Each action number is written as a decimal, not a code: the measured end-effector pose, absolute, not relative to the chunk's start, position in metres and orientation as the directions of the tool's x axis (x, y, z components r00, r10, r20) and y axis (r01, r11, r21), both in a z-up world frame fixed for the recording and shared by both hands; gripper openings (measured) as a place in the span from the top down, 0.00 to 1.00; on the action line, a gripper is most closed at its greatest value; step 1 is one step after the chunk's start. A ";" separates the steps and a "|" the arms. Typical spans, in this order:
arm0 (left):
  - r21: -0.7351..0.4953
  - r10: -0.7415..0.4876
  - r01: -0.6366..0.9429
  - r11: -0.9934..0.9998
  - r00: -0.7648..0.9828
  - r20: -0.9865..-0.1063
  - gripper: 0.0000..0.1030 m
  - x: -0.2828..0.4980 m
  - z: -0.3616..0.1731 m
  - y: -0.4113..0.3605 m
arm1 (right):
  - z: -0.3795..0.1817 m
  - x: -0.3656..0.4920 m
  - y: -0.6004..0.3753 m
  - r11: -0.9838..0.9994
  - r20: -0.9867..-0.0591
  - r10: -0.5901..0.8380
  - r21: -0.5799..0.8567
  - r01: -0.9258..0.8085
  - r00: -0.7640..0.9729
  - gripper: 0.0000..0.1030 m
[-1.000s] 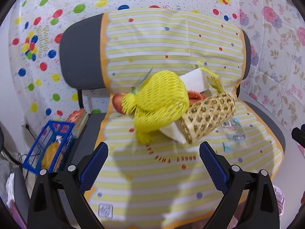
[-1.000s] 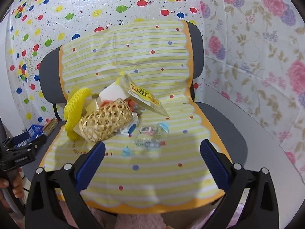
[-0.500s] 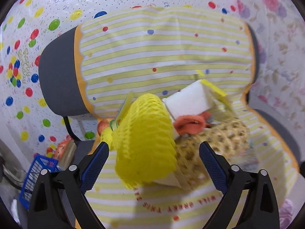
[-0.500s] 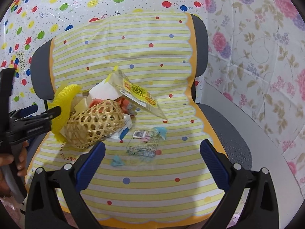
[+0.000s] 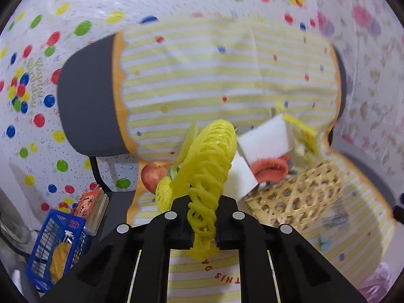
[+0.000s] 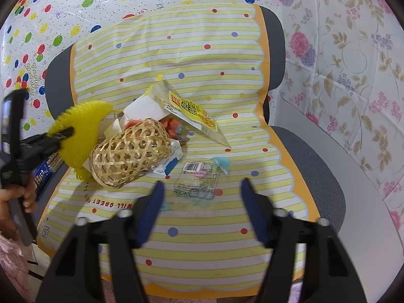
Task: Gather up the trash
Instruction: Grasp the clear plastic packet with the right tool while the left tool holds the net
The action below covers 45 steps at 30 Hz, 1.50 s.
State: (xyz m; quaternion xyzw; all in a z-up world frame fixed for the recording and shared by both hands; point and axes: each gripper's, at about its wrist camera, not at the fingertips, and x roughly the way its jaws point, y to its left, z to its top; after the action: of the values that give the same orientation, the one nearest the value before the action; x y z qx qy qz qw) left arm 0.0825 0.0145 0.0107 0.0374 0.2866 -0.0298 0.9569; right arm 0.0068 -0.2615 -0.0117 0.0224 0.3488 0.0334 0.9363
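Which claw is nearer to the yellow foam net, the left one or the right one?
Left. The left claw is closing on the net, which sits between its fingers. The right claw is apart from it, over a clear wrapper on the seat.

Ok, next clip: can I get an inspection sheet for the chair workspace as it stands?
Surface: chair under a striped sheet.
Job's things: yellow foam net, clear wrapper, snack bag, white foam blocks.
Clutter: wicker basket on its side, apple, blue crate beside the seat.
Grippers: left hand-held gripper closing, pads pressing the net; right hand-held gripper closing, nothing between its pads, above the wrapper.
Cables: nothing seen.
Surroundings: dotted and floral sheeting on the walls.
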 end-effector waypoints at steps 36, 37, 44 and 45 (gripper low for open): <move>-0.225 -0.197 0.084 0.971 0.816 -0.544 0.89 -0.008 -0.018 0.052 | -0.123 0.076 -0.265 0.989 -0.757 0.098 0.146 0.022 0.646 0.49; -0.226 -0.198 0.085 0.970 0.815 -0.545 0.89 -0.009 -0.018 0.052 | -0.124 0.075 -0.261 0.994 -0.754 0.071 0.111 0.020 0.653 0.57; -0.217 -0.185 0.075 0.973 0.816 -0.547 0.89 -0.017 -0.015 0.054 | -0.106 0.064 -0.283 0.976 -0.700 0.121 0.214 0.046 0.704 0.98; -0.221 -0.186 0.074 0.972 0.818 -0.544 0.89 -0.019 -0.013 0.055 | -0.096 0.056 -0.284 0.974 -0.676 0.133 0.223 0.029 0.725 0.98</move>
State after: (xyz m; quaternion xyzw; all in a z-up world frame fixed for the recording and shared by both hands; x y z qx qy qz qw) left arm -0.0187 0.0549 -0.0127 -0.0954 0.2938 -0.0683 0.9486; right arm 0.0562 -0.2842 -0.0961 0.1098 0.3696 0.0282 0.9222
